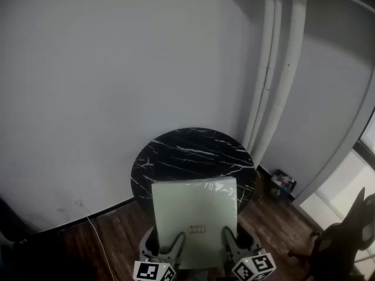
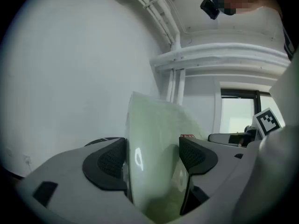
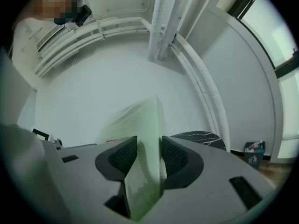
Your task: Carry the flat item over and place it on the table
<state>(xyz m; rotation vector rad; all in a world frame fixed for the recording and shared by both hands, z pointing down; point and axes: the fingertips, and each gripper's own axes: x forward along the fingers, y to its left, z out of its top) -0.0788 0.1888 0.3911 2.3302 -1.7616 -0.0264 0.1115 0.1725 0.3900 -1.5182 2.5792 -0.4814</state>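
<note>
Pale green pad hangs at 6 o'clock, its far edge over the near rim of the round black table. The left claw and right claw each clamp its near edge. Going round the table: wall at 12, pipes at 2, floor clutter at 3, chair at 4, cable at 8. There's open wood floor at 7.

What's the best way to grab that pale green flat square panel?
Pinch the pale green flat square panel by its thin near edge from the person's side, one claw near each corner, as the left claw and right claw do now; it is wide and thin.
</note>
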